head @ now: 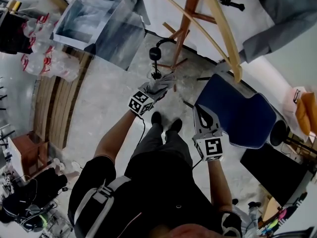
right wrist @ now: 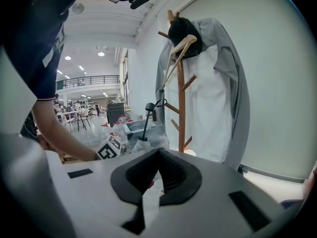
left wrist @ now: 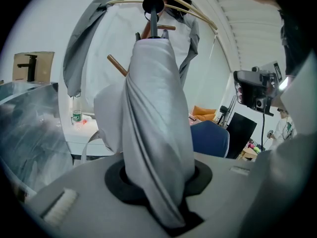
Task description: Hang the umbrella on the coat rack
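Grippers: two, one in each hand of the person.
Left gripper (left wrist: pixel 158 177): the jaws are clamped on the folded cloth of the umbrella, low on its body.
Right gripper (right wrist: pixel 158 152): the jaw tips are together, with nothing between them. In the head view it is at 4 o'clock of the left gripper, apart from the umbrella.
Umbrella (left wrist: pixel 156 113): one, grey and folded. It stands up out of the left jaws with the handle end on top.
Handle (head: pixel 155 53): one, black, on a thin black shaft. In the head view it is just at 9 o'clock of the rack's pole and hangs on no peg.
Shoes (head: pixel 166 124): two, black, on the grey floor at 6 o'clock of the umbrella.
Chair (head: pixel 242 113): one, blue, at 3 o'clock of the right gripper in the head view.
Rack (right wrist: pixel 181 98): one, a wooden pole. At least five bare pegs show in the right gripper view. It is at 12 o'clock of the umbrella in the head view.
Hanger (right wrist: pixel 179 51): one, light wood, high on the rack.
Coat (right wrist: pixel 237 93): grey cloth hangs on both sides of the pole, with white cloth between. I cannot tell if it is one coat or two.
Bottles (head: pixel 42 53): many, clear with red marks, at 10 o'clock of the left gripper. They are too crowded to count.
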### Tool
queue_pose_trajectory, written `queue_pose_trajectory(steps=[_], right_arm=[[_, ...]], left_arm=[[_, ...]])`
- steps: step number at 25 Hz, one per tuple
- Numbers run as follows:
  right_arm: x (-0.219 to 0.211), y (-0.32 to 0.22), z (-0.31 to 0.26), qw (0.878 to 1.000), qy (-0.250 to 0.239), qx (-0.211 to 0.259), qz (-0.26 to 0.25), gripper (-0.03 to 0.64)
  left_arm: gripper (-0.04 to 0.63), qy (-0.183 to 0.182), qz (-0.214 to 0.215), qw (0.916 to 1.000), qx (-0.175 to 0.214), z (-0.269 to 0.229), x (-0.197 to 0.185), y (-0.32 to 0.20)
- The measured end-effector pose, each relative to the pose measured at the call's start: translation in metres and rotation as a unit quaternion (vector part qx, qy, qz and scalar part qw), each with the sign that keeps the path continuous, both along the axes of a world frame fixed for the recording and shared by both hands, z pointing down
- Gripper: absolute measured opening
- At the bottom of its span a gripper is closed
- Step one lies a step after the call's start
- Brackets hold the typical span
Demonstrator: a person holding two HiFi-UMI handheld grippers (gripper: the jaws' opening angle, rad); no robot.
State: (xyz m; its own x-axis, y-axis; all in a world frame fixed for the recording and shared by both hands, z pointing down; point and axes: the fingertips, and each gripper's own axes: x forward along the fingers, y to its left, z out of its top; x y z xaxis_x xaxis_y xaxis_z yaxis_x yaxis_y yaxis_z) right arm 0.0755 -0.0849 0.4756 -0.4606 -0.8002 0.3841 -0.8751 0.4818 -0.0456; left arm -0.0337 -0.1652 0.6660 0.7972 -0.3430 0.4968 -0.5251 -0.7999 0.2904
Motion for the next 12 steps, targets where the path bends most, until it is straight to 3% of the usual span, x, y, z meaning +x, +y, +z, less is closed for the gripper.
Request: queue_pose_trajectory(steps=[6, 12], right_arm=[[-0.002, 0.000, 0.002, 1.000, 0.000, -0.005, -0.002, 0.002], [-0.003, -0.001, 0.002, 1.000, 0.000, -0.005, -0.004, 0.002]], left_arm=[[0.112, 0.025, 0.013, 0.9995, -0.011, -0.008, 0.013, -0.003], [0.114, 0.013, 0.031, 0.9988, -0.035, 0.011, 0.017, 0.003]])
